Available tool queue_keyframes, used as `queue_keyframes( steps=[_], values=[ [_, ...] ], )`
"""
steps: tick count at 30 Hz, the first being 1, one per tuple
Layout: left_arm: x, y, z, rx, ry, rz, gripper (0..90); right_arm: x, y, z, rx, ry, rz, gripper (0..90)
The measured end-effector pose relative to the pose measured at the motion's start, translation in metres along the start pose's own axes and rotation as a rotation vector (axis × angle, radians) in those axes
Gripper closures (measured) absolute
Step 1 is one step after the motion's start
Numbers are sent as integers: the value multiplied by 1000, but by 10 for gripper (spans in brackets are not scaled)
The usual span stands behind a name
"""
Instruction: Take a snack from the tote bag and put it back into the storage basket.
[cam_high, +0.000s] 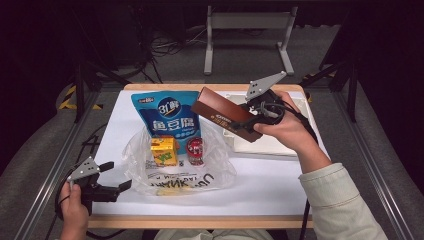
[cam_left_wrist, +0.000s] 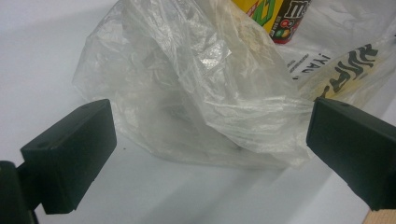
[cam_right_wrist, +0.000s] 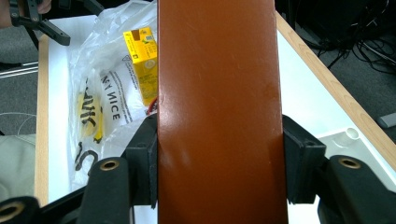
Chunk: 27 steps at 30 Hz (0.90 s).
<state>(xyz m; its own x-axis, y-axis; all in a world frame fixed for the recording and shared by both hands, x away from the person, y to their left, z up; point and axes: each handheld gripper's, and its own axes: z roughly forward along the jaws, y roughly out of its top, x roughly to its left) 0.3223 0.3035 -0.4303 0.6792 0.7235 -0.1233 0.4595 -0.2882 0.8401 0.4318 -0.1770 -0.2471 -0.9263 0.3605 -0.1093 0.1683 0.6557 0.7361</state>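
My right gripper (cam_high: 246, 121) is shut on a long brown box (cam_high: 226, 114), held in the air above the table's right half; its jaws press both long sides of the brown box (cam_right_wrist: 219, 112). A clear plastic bag (cam_high: 175, 162) lies in the middle of the table with a yellow carton (cam_high: 164, 151) and a small red can (cam_high: 195, 150) standing on it. A blue snack pouch (cam_high: 166, 114) stands behind them. My left gripper (cam_high: 116, 175) is open at the front left corner, its jaws wide apart just short of the plastic bag (cam_left_wrist: 201, 93).
A white tray (cam_high: 274, 144) lies on the right side of the white table (cam_high: 270, 185), under the held box. The table has a wooden front edge (cam_high: 200, 221). Metal frame rails run along both sides.
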Motion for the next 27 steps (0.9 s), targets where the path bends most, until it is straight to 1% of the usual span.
queue_keyframes(
  steps=[2,5,9,15,20,24,27],
  values=[
    [0,0,0,0,-2,-3,20,-3,-1,-2,-1,6,1,422],
    [0,0,-1,1,2,3,20,-3,-3,-4,-7,18,-5,422],
    [0,-1,-1,2,3,4,20,-4,-5,-11,-12,19,-11,422],
    [0,-1,-1,1,3,5,20,-9,-10,-24,-14,-11,-1,422],
    [-1,-1,-1,2,3,6,20,-16,-14,-29,-5,-27,9,423],
    [-1,-1,-1,3,4,4,20,-26,-19,-32,0,-45,34,422],
    [-1,-1,-1,5,4,4,20,-33,-23,-32,5,-56,44,422]
  ],
)
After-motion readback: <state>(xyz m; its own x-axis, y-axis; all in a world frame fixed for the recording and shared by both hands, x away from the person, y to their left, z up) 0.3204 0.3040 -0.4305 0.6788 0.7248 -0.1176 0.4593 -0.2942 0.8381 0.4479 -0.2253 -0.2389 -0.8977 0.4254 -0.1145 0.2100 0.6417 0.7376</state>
